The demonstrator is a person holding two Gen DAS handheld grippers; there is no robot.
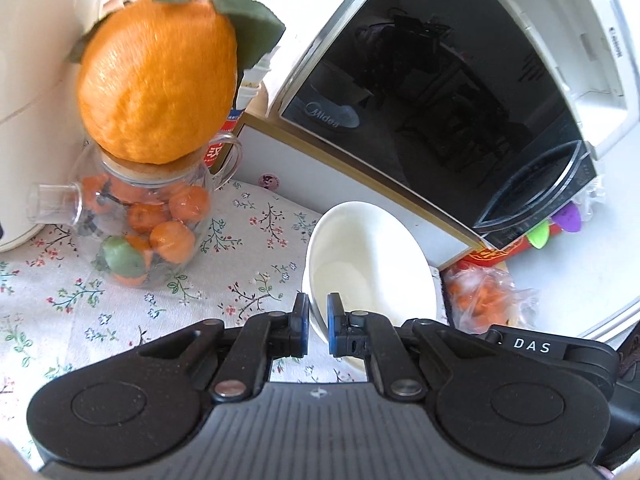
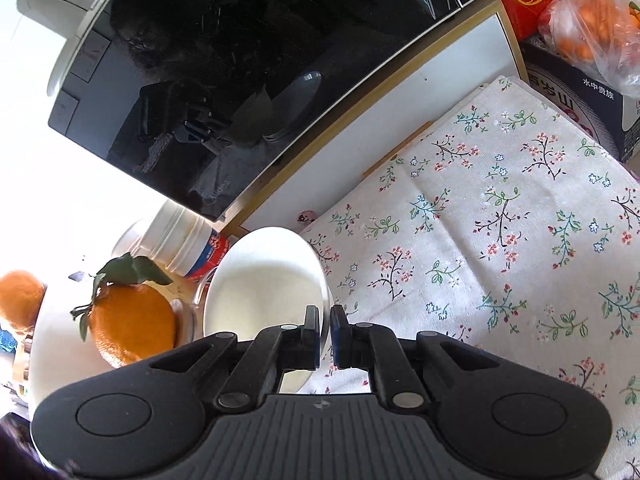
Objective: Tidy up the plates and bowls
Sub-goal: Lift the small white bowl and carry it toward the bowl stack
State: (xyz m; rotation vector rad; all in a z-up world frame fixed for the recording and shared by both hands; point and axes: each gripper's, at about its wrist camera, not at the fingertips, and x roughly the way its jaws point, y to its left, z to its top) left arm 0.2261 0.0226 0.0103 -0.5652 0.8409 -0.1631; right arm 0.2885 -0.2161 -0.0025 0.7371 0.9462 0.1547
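A white bowl (image 1: pixel 368 264) hangs tilted above the floral tablecloth (image 1: pixel 120 300), just in front of the microwave. My left gripper (image 1: pixel 317 312) is shut on its left rim, with the blue pads on either side of the wall. In the right wrist view the white bowl (image 2: pixel 264 280) lies to the left, and my right gripper (image 2: pixel 325 320) is shut on its right rim. It looks like one bowl held from both sides. A black part marked DAS (image 1: pixel 532 346) shows beside the bowl's right edge.
A black-fronted microwave (image 1: pixel 440 100) on a white shelf stands behind. A glass teapot of small oranges (image 1: pixel 148 224) with a big fake orange (image 1: pixel 160 80) on top is at the left. A bag of oranges (image 1: pixel 484 296) and a dark box (image 2: pixel 580 100) sit at the right.
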